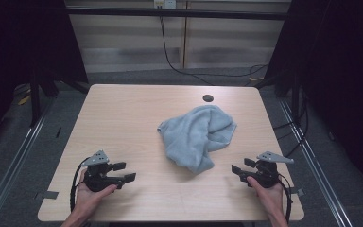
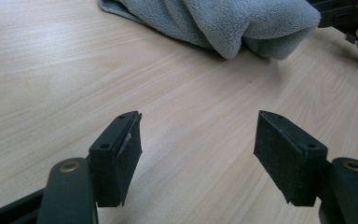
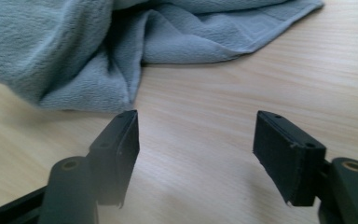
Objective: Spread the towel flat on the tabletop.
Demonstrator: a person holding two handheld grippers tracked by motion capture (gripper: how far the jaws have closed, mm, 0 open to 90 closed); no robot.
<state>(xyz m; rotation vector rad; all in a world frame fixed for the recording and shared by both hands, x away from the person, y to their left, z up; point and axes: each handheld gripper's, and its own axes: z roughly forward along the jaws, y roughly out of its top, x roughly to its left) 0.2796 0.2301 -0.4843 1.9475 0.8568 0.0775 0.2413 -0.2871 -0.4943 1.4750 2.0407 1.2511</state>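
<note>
The desk (image 1: pixel 123 113) has a top of light wood with a fine grain and rounded corners, and it stands on a grey floor (image 1: pixel 42 142). Near its far edge there is a small dark round hole (image 1: pixel 208 98). A grey-blue towel (image 1: pixel 196 135) lies crumpled directly on the desk, a little right of the middle and just in front of the hole. It is bunched in thick folds, and one hemmed edge lies flat on the wood. The near part of the desk is bare wood.
</note>
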